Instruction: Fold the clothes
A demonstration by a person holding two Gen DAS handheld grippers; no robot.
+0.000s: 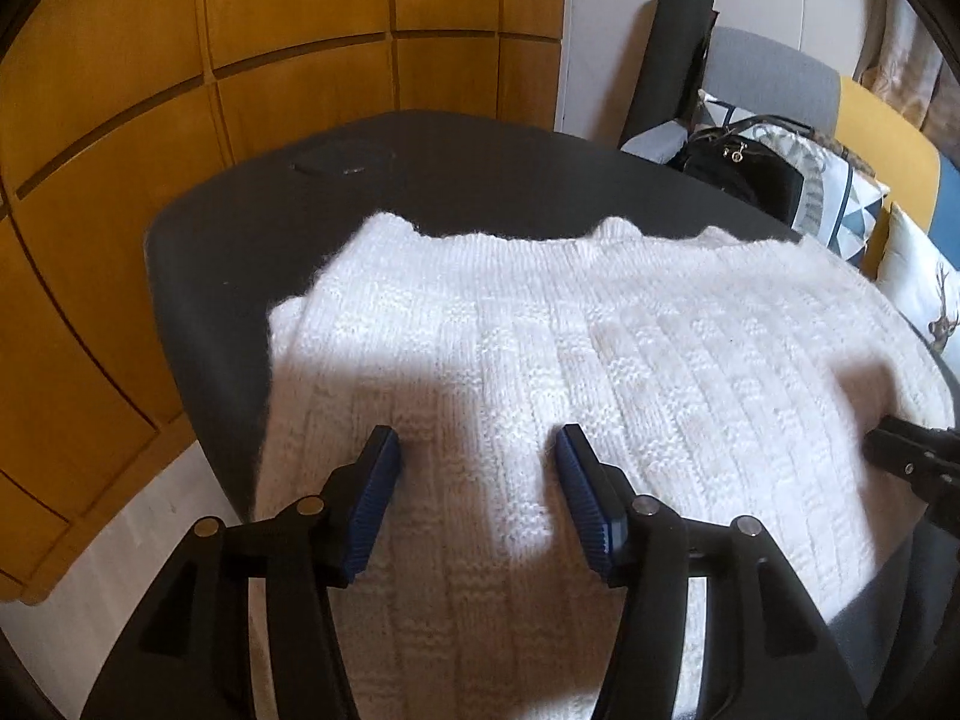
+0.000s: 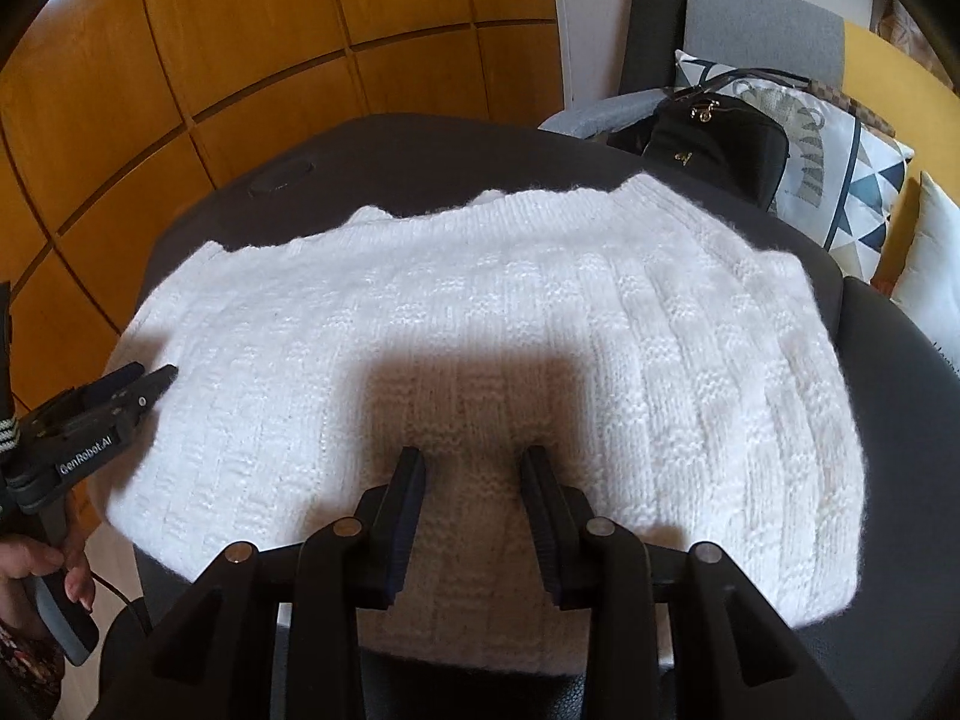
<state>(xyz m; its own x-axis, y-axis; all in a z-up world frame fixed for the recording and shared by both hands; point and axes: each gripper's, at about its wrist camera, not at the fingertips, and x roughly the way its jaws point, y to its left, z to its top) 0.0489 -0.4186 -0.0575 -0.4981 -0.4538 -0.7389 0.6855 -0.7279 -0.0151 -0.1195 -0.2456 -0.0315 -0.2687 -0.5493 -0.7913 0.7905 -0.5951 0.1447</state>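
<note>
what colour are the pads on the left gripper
Blue ribbed pads on the black left gripper, clearest in the left wrist view.

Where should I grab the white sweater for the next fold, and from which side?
Probably pinch the near edge of the white sweater, coming from the near side. It lies flat on the dark table and overhangs there, below both open grippers.

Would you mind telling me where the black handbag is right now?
In both wrist views the black handbag sits at the upper right, on the grey armchair beyond the dark table, resting against a patterned cushion and behind the white knitted sweater.
</note>
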